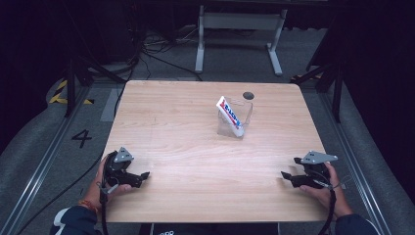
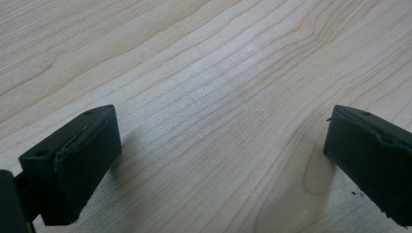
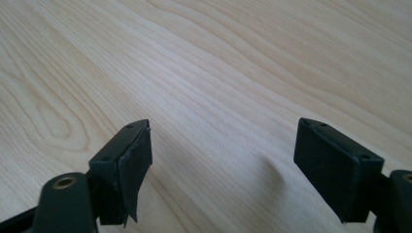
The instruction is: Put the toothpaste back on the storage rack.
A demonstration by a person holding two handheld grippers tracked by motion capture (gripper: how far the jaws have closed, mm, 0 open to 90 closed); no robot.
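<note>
wooden table (image 1: 195, 147), both tools gaping, empty.

A "4" (image 1: 81, 138) is seen marked on the floor at the left of the frame; the tube's (image 1: 230, 116) lettering cannot be read.

Bright tabletop, dark surroundings, soft shadows
</note>
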